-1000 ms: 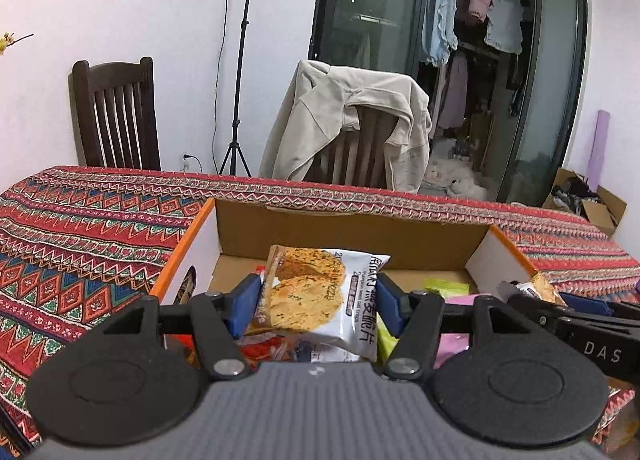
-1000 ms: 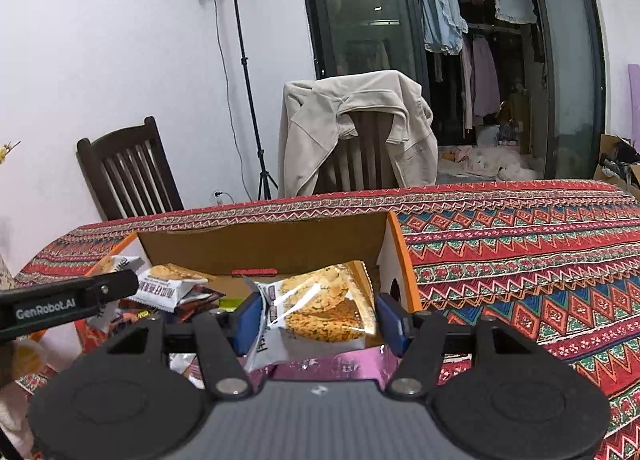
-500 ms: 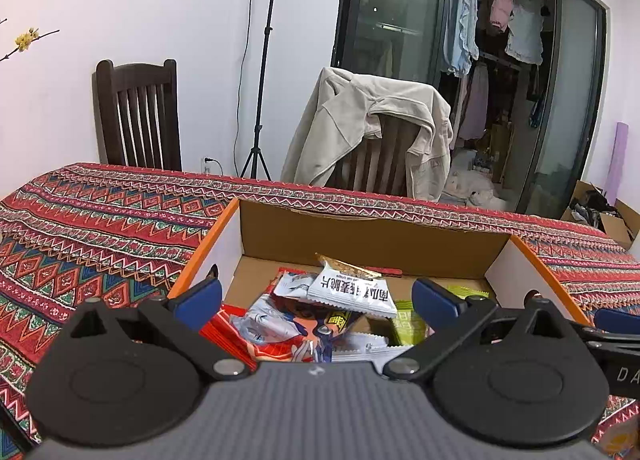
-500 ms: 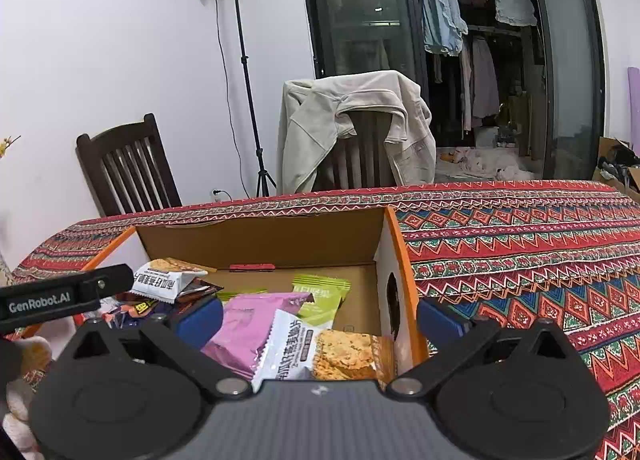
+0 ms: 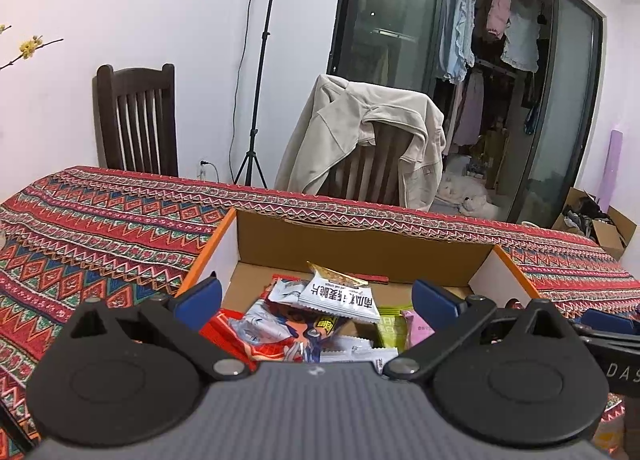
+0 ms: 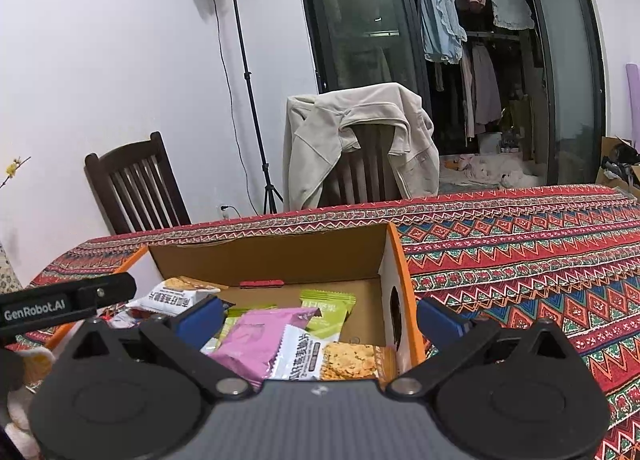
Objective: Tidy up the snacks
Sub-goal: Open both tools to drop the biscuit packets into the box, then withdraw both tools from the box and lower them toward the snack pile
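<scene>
Both of your grippers hang over the open cardboard box (image 5: 360, 248) on the patterned counter (image 5: 100, 227), and both sets of jaws have just been opening; they now stand wide apart with nothing pressed between them. Every snack in view lies inside the box.

In the left wrist view the left gripper (image 5: 316, 296) frames a white cracker packet (image 5: 340, 296) at the centre of the frame. It rests on top of a heap of red and blue wrappers (image 5: 256, 324), its long axis running roughly across the frame and tipped down to the right — so the jaws would meet its two short ends.

In the right wrist view the right gripper (image 6: 320, 314) hangs over a second cracker packet (image 6: 332, 356) at lower centre. This packet lies flat against the box's right wall with its long axis left to right, partly on a pink packet (image 6: 260, 336), with a green packet (image 6: 324, 310) behind it.

Each packet sits below and between its own jaws — neither hand is nearer the other's. If more snacks wait outside the box, I can't see them; judging by this, both hands are free to go and fetch.
</scene>
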A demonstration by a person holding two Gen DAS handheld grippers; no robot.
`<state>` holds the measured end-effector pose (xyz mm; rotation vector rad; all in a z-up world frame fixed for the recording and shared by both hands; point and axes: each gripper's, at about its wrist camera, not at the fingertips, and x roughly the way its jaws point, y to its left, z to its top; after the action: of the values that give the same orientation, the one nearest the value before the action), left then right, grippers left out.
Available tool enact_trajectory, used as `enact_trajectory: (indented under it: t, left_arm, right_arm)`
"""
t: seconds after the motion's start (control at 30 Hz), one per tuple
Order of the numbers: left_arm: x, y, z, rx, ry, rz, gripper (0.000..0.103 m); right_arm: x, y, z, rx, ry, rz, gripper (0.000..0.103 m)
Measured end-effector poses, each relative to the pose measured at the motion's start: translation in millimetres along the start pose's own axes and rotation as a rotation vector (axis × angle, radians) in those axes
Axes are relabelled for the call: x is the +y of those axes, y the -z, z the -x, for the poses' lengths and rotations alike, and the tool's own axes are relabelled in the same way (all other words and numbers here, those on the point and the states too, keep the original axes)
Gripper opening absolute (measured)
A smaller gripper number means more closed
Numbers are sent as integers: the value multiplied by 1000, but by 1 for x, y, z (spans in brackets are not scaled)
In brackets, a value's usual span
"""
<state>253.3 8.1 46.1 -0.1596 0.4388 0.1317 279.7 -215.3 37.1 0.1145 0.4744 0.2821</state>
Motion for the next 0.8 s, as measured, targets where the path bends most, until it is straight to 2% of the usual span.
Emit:
enact_trajectory:
  t: [0.37, 0.8]
  left_arm:
    - [15, 1, 52, 1, -10, -29, 103]
    - [40, 39, 96, 57, -3, -59, 103]
  right_arm:
    - [18, -3, 45, -19, -19, 56, 103]
    - [32, 40, 89, 69, -2, 109, 103]
